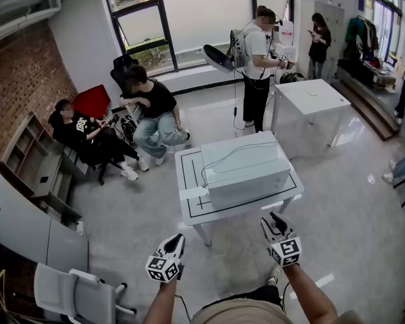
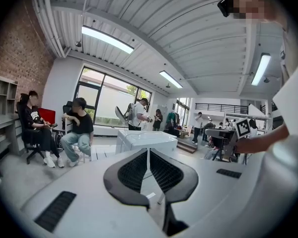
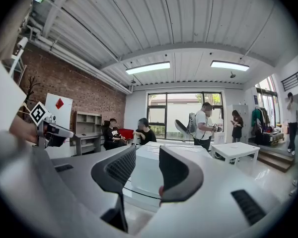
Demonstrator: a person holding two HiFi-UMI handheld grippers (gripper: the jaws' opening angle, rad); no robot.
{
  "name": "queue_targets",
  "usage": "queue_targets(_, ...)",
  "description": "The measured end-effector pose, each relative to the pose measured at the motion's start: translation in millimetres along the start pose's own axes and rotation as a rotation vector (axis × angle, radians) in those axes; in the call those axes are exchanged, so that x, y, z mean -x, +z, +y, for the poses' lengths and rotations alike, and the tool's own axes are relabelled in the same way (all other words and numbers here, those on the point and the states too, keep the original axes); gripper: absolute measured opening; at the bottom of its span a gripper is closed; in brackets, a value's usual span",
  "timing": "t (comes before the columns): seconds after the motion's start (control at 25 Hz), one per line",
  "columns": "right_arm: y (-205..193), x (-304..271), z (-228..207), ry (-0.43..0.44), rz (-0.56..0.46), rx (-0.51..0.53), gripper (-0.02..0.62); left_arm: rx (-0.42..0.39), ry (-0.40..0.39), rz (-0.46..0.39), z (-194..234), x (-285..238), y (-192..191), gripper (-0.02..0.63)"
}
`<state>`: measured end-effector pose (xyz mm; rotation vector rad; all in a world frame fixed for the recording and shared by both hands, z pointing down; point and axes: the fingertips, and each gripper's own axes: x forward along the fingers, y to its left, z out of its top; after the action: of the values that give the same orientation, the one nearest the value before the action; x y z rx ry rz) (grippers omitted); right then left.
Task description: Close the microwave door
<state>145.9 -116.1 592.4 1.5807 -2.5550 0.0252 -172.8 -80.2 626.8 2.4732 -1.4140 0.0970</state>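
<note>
While we stand facing the white table (image 1: 187, 167), the white microwave (image 1: 246, 167) sits on it, well apart from both tools; its door (image 1: 193, 194) seems to jut open at the near left corner. Our left gripper (image 1: 178, 239) is pinched together on nothing; our right gripper (image 1: 274, 219) stands partly open, empty.

left gripper (image 2: 148, 151) has its jaws basically pressed together, nothing pinched between them. white microwave (image 2: 139, 139) sits straight past the tips, well apart from them. two seated people (image 2: 77, 133) off left, near the brick wall (image 2: 15, 48)
</note>
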Motion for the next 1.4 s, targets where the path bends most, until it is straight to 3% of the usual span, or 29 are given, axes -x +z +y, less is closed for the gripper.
queue_targets(0.52, 2.7, -18.3, -4.6, 0.037, 0.008, 0.003, 0.149, -0.002, 0.007, 0.007, -9.6, -18.9, 2.1, 0.005)
queue_targets(1.4, -19.6, 1.0, 4.7, 0.031, 0.024, -0.019, 0.149, -0.011, 0.011, 0.016, -13.2, -0.1, -7.7, 0.006)
